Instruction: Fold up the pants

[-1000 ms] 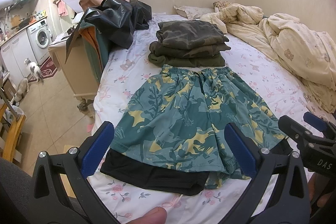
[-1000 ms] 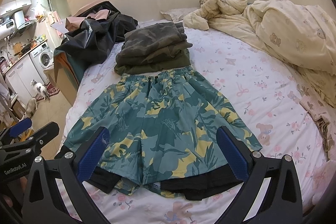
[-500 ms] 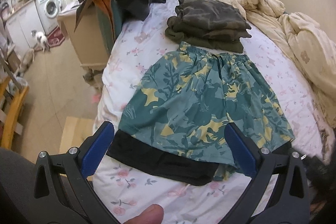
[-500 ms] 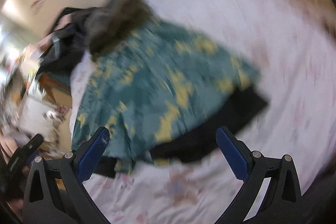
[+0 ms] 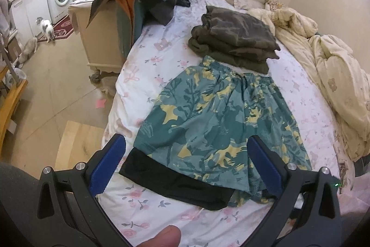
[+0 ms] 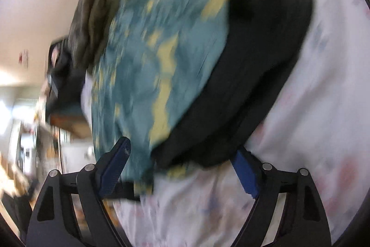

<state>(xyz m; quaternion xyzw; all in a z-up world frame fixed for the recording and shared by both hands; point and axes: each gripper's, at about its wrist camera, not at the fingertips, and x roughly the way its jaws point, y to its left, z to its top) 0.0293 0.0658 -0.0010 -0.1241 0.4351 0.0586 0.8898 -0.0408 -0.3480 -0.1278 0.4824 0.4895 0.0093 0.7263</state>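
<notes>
Now: left claw (image 5: 185,168) open above shorts (image 5: 219,126); right claw (image 6: 182,168) closing, shorts hem between pads, ungripped.

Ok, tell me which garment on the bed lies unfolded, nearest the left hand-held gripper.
The teal floral shorts, spread flat with black liner showing at the hem. The olive camouflage clothes behind them sit folded in a stack, farther from the left hand-held gripper.
</notes>
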